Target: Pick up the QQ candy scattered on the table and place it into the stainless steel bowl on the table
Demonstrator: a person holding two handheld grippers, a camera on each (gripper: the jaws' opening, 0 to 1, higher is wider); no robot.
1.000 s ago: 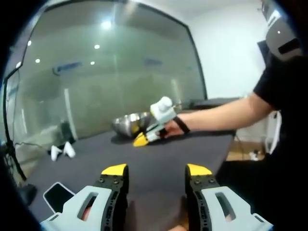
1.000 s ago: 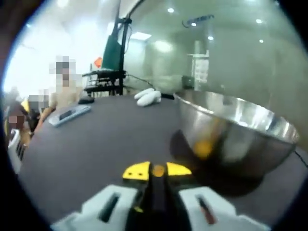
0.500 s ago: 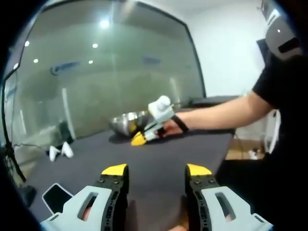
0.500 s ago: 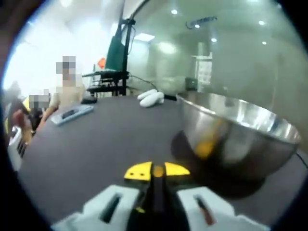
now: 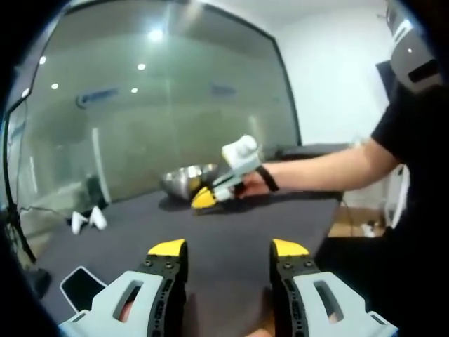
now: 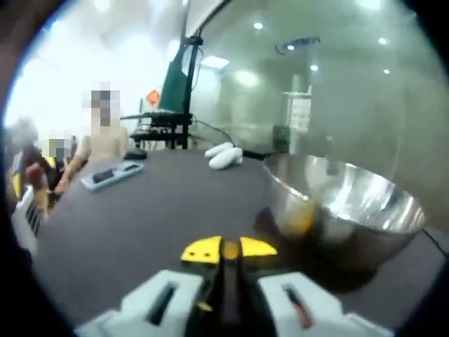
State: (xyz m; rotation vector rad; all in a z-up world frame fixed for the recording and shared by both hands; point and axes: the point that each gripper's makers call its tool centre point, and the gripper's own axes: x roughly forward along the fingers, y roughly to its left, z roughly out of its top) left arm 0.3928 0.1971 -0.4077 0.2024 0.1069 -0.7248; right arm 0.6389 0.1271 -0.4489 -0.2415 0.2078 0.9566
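QQ candy [image 6: 230, 249] sits pinched in the right hand-held gripper [image 6: 229, 250] beside the stainless steel bowl [image 6: 344, 210]; left hand-held gripper [image 5: 228, 249] gapes wide.

The stainless steel bowl [image 6: 344, 214] stands upright on the dark worktop [image 6: 140, 210], its shiny round wall reflecting a yellow spot. In the left gripper view the bowl [image 5: 184, 180] sits far on the worktop [image 5: 231, 239]. A small orange candy [image 6: 229, 249] is pinched between the closed yellow tips of the right gripper [image 6: 228, 250], near the bowl and just before its wall.
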